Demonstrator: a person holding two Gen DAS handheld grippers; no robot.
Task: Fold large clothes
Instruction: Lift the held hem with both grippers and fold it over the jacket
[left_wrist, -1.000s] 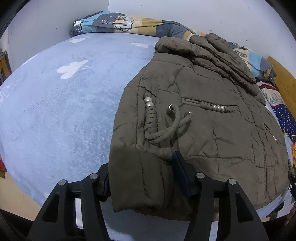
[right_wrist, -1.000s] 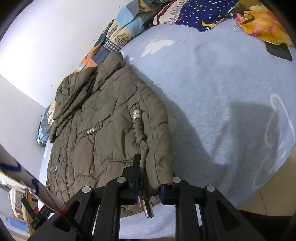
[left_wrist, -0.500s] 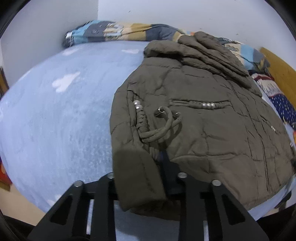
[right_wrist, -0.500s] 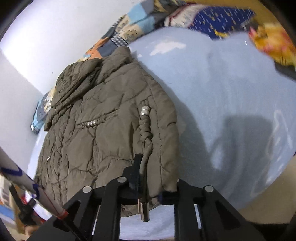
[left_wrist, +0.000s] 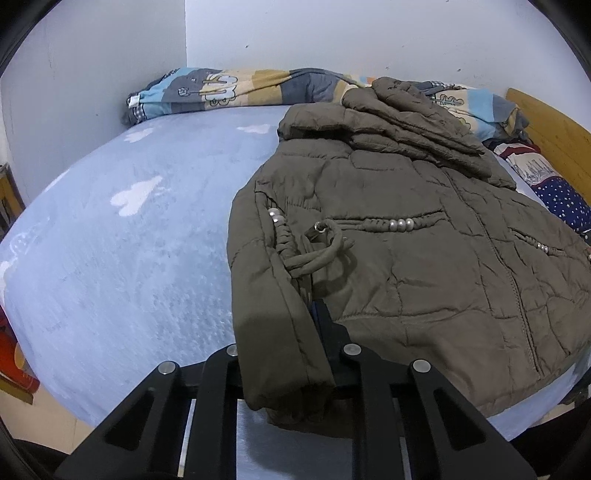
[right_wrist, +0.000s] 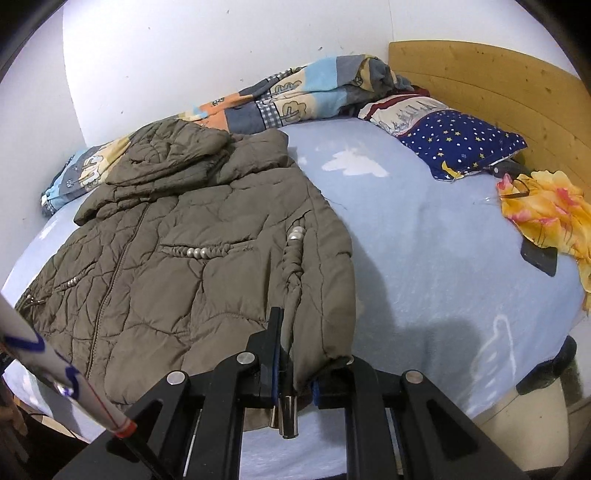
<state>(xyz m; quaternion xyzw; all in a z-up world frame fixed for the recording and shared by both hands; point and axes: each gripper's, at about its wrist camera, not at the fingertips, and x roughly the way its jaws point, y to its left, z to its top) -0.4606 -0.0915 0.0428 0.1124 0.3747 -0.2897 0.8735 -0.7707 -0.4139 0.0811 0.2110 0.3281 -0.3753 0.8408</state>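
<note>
An olive quilted jacket lies front up on the light-blue bed, with its hood toward the wall. My left gripper is shut on the hem corner nearest it, and the fabric bunches over its left finger. A braided drawstring with silver beads loops just beyond. In the right wrist view the jacket spreads to the left. My right gripper is shut on the other hem corner. The drawstring's metal tip hangs down between its fingers.
A patchwork quilt is bunched along the wall. A star-print pillow, a yellow flowered cloth and a dark phone lie near the wooden headboard. A white pole crosses the lower left of the right wrist view.
The left jaws have closed on the hem corner. Both grippers have risen a little with the hem. The right wrist has rolled, so its view stands more level.
</note>
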